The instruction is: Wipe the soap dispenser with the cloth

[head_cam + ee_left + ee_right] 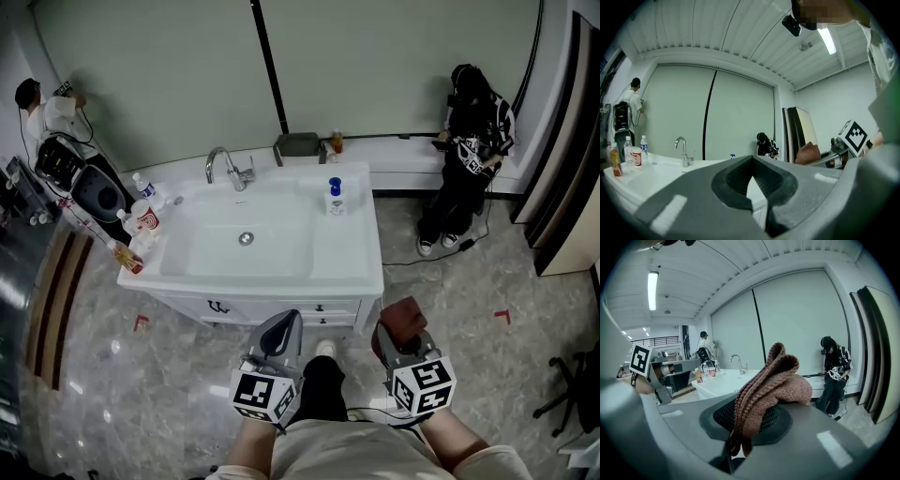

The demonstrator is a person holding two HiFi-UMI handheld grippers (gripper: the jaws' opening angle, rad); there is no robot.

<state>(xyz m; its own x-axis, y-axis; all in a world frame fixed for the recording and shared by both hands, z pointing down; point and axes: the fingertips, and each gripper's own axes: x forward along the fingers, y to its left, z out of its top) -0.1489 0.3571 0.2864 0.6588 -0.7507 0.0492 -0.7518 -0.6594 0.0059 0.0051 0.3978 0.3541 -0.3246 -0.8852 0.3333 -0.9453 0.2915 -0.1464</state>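
Now | R gripper [746, 414] clamped on cloth [774, 379] | L gripper [752, 160] closed, empty | soap dispenser [335, 197] small, details unclear

The soap dispenser [335, 196] near the back right corner of the counter [361, 267] is too small for its label to be read, and in the left gripper view only its blue top [732, 156] peeps over the left gripper [751, 159], whose body hides the counter's front edge. The bottles [141, 220] along the counter's left edge are likewise too small to read. The lower end of the cloth [773, 380] disappears between the closed jaws of the right gripper [749, 414], and the person's forearms [459, 448] are cut off by the bottom edge of the head view.
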